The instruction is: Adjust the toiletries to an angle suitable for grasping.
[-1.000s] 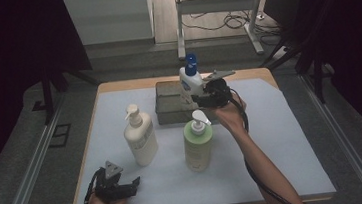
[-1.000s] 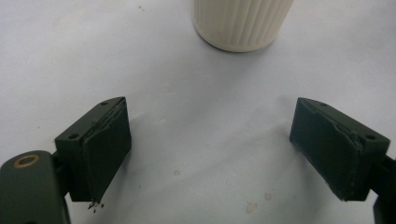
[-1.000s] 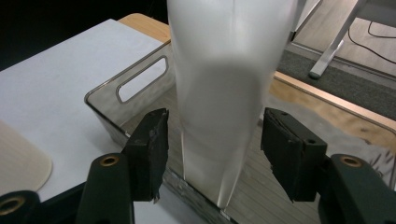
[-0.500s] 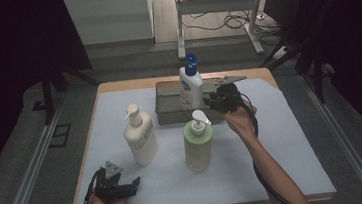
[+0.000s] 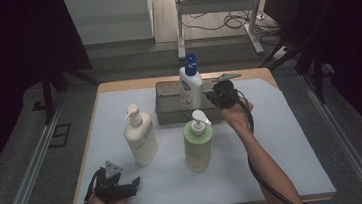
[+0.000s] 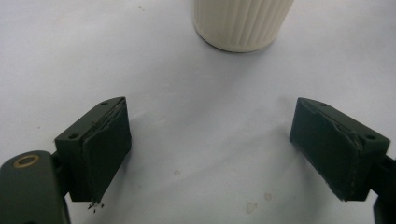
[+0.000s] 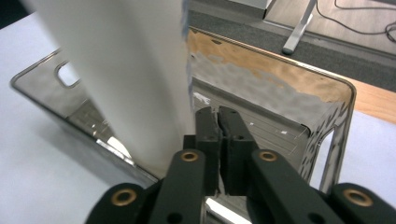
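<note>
The metal tray [image 5: 170, 114] sits at upper centre of the high view, the blue-capped bottle [image 5: 191, 83] standing in it. The right gripper [image 5: 217, 95] just beside it has just been closing on nothing; a sideways nudge could topple the bottle. The left gripper [image 5: 127, 188], lower left, gapes idle.

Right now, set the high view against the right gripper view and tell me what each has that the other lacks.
High view alone: the cream pump bottle, the green pump bottle, the left gripper low at the left.

Right gripper view alone: the right gripper close up, jaws shut on nothing, beside the bottle.

Both: the metal tray and the white bottle with the blue pump standing in it.
</note>
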{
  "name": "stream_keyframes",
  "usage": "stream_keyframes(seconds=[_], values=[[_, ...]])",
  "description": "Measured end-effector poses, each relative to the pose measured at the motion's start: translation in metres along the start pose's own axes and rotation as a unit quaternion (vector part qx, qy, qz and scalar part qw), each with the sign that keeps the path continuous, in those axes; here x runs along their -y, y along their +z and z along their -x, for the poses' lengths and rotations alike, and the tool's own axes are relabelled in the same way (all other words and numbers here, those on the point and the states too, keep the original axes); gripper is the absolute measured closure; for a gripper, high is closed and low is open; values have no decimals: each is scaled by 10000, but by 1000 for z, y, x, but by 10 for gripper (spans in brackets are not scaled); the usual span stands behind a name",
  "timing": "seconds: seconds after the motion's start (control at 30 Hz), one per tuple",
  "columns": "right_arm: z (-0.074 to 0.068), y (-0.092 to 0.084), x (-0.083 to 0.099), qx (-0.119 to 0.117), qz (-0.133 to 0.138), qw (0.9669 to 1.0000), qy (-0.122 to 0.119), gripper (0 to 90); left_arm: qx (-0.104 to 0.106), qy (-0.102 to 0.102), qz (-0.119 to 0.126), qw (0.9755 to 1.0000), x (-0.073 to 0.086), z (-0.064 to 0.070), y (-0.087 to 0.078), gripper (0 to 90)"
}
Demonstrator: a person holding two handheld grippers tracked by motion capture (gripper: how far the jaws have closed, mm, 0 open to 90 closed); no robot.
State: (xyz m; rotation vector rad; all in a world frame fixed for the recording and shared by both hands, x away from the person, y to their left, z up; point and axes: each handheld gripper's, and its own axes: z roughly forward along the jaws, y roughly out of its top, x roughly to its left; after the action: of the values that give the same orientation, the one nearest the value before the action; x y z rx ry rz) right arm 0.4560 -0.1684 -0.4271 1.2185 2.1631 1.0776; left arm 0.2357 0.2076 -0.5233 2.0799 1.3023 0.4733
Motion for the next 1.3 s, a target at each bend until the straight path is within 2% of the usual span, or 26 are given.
stream_keyframes(seconds=[0.1, 0.27, 0.43, 0.63, 0.73, 1.3], values=[[0, 10, -1, 55, -85, 9999, 94, 900, 1, 0, 0, 10000, 0, 0, 0, 123], [-1, 19, -2, 96, -130, 9998, 110, 900, 2, 0, -1, 10000, 0, 0, 0, 123], [-1, 29, -1, 24, -191, 9996, 209, 900, 2, 2, 0, 10000, 0, 0, 0, 123], [-3, 36, 1, 34, -250, 9995, 204, 900, 2, 2, -1, 10000, 0, 0, 0, 123], [-3, 38, 2, 21, -304, 9991, 286, 900, 2, 1, -3, 10000, 0, 0, 0, 123], [-10, 45, 5, 51, -471, 9988, 86, 899, 2, 1, -3, 10000, 0, 0, 0, 123]])
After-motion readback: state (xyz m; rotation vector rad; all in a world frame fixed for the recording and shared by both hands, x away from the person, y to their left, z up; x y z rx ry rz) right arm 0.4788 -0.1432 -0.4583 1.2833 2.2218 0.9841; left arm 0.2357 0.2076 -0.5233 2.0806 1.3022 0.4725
